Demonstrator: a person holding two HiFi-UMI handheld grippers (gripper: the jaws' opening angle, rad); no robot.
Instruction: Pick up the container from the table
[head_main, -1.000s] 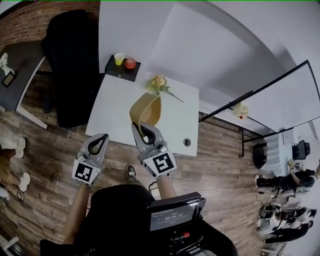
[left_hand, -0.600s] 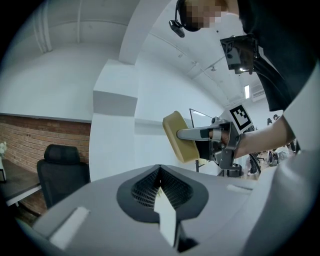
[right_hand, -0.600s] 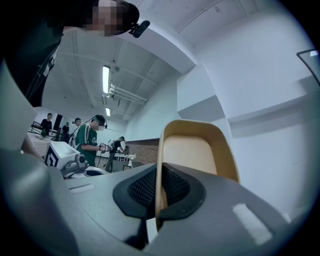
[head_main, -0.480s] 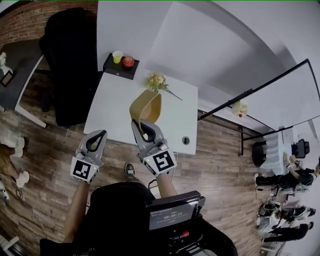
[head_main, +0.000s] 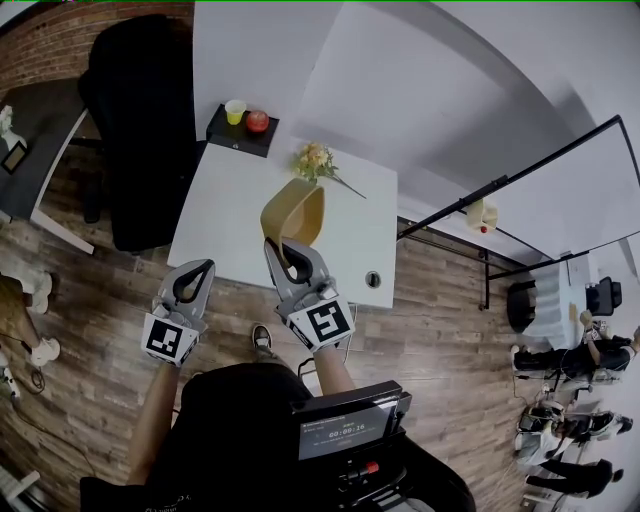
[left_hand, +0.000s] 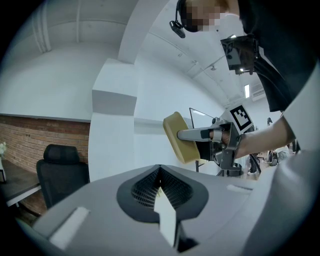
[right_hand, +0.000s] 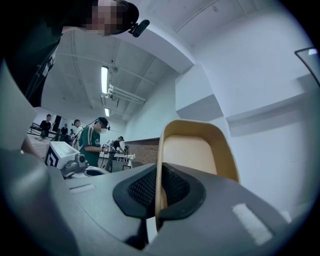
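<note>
A tan, open-topped container (head_main: 293, 213) hangs tipped on its side over the white table (head_main: 230, 210). My right gripper (head_main: 283, 250) is shut on its rim. In the right gripper view the rim runs between the closed jaws (right_hand: 158, 187), and the container's hollow (right_hand: 197, 150) faces the camera. The left gripper view shows the container (left_hand: 179, 137) held out level by the right gripper (left_hand: 200, 135). My left gripper (head_main: 206, 266) is off the table's near edge, left of the container. Its jaws (left_hand: 160, 170) meet with nothing between them.
A bunch of flowers (head_main: 315, 162) lies on the table beyond the container. A black box (head_main: 240, 137) at the far corner carries a yellow cup (head_main: 235, 112) and a red apple (head_main: 258, 121). A black chair (head_main: 145, 130) stands to the left and a whiteboard frame (head_main: 520, 190) to the right.
</note>
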